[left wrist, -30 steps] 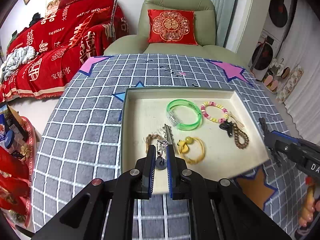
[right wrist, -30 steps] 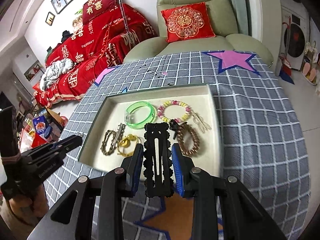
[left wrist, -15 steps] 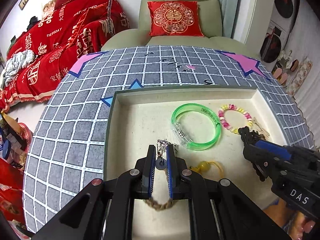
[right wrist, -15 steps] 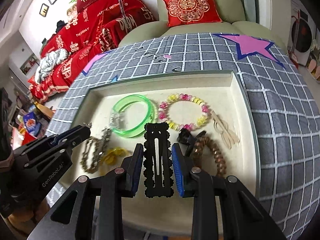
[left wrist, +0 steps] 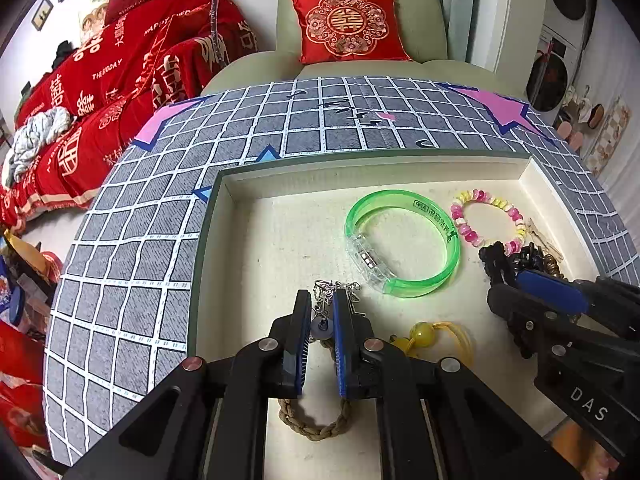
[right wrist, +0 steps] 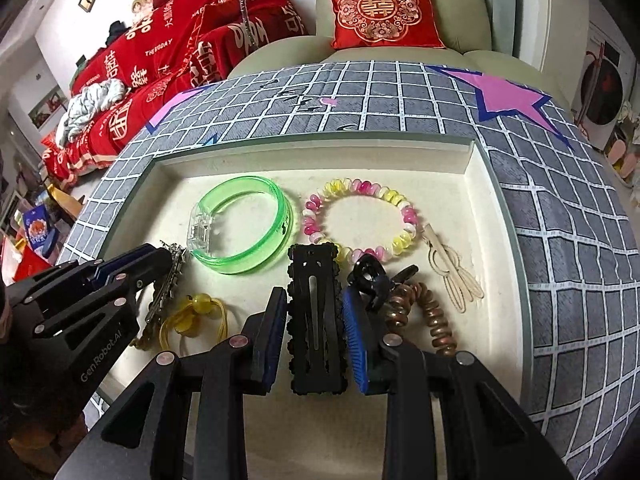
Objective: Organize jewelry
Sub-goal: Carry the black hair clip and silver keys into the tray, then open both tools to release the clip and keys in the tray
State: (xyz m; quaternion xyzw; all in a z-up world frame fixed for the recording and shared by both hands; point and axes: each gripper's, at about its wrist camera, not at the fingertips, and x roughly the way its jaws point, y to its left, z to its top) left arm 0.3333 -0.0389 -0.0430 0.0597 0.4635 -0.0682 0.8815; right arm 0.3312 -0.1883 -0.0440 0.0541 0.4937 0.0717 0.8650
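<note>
A cream-lined tray (left wrist: 256, 184) (right wrist: 472, 168) holds the jewelry. My left gripper (left wrist: 322, 304) is shut on a silver hair clip (left wrist: 325, 298), low over the tray's front left; it also shows in the right wrist view (right wrist: 172, 258). My right gripper (right wrist: 316, 304) is shut on a black scalloped hair clip (right wrist: 316, 320), low over the tray's front middle, and shows in the left wrist view (left wrist: 504, 264). In the tray lie a green bangle (left wrist: 404, 240) (right wrist: 244, 224), a pink-yellow bead bracelet (left wrist: 488, 216) (right wrist: 360, 216), a yellow hair tie (left wrist: 436, 336) (right wrist: 196, 316), a braided bracelet (left wrist: 316, 424) and a brown coil tie (right wrist: 432, 316).
The tray sits on a grey checked cloth (left wrist: 132, 248) with pink stars (right wrist: 508, 96). A black claw clip (right wrist: 368, 280) and a pale wooden clip (right wrist: 452, 268) lie in the tray. A green armchair with a red cushion (left wrist: 348, 28) stands behind.
Both grippers have moved forward and down over the tray, each still holding its clip. The left one now hangs above the braided bracelet.
</note>
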